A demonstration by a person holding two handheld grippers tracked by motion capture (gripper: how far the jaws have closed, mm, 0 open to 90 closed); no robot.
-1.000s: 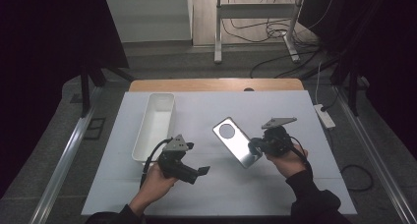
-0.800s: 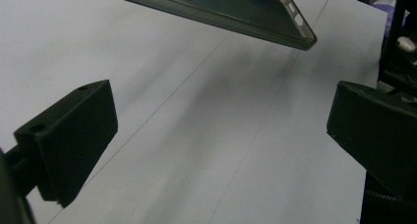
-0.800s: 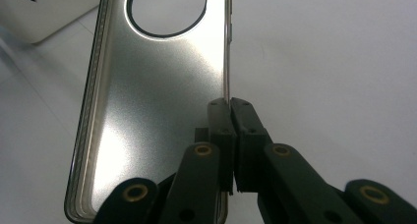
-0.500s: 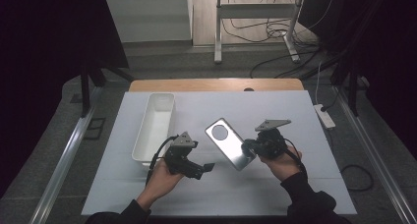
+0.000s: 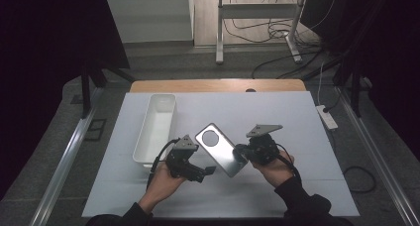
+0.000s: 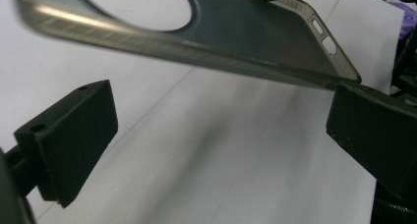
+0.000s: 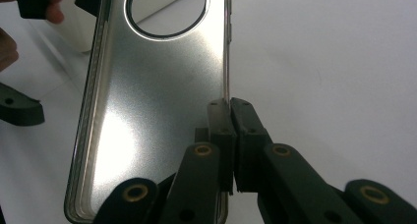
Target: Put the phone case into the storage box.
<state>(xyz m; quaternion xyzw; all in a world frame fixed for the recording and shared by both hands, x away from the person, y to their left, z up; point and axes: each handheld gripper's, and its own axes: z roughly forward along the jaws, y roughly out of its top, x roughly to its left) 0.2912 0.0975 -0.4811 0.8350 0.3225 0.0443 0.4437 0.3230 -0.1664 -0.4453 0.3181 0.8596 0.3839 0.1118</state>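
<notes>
My right gripper (image 5: 243,154) pinches one long edge of the phone case (image 5: 221,149), holding it up just right of the white tray (image 5: 154,129), and I think my left gripper (image 5: 204,172), jaws spread, must close on it next

White table (image 5: 297,117) with wooden far edge; grey floor (image 5: 237,62); cables (image 5: 257,30) trailing; power strip (image 5: 327,116) right; dark surroundings.
</notes>
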